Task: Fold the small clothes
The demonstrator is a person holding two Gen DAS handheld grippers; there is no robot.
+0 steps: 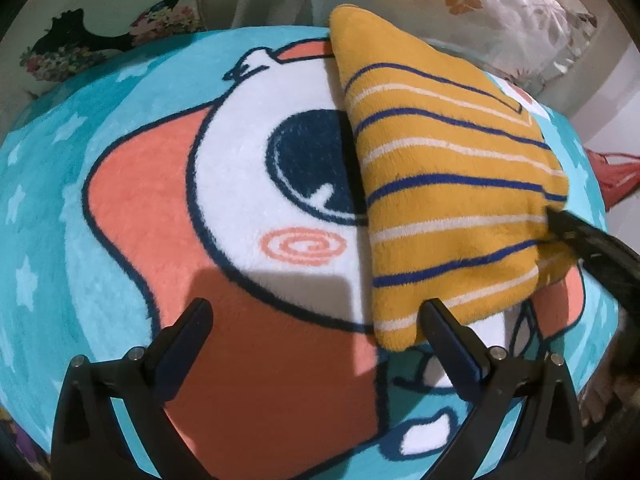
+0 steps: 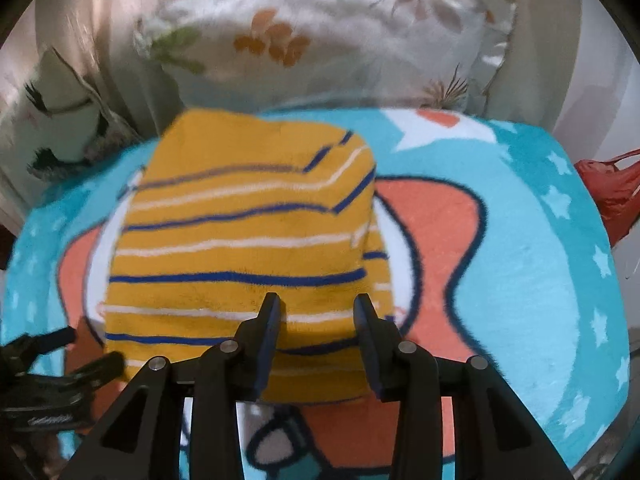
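Note:
A small yellow garment with blue and white stripes (image 1: 448,200) lies folded on a round cartoon rug (image 1: 160,216). My left gripper (image 1: 316,320) is open and empty, just off the garment's near left corner. In the right wrist view the garment (image 2: 240,248) lies right in front of my right gripper (image 2: 318,304), which is open, its fingertips (image 2: 272,312) over the garment's near edge with nothing between them. The right gripper also shows in the left wrist view (image 1: 560,224) at the garment's right edge. The left gripper shows at the lower left of the right wrist view (image 2: 88,354).
The rug (image 2: 520,264) is turquoise with stars and an orange and white figure. A floral pillow (image 2: 320,36) lies behind it. A red bag (image 2: 608,188) sits off the rug's right side. A flowered cushion (image 1: 100,36) is at the far left.

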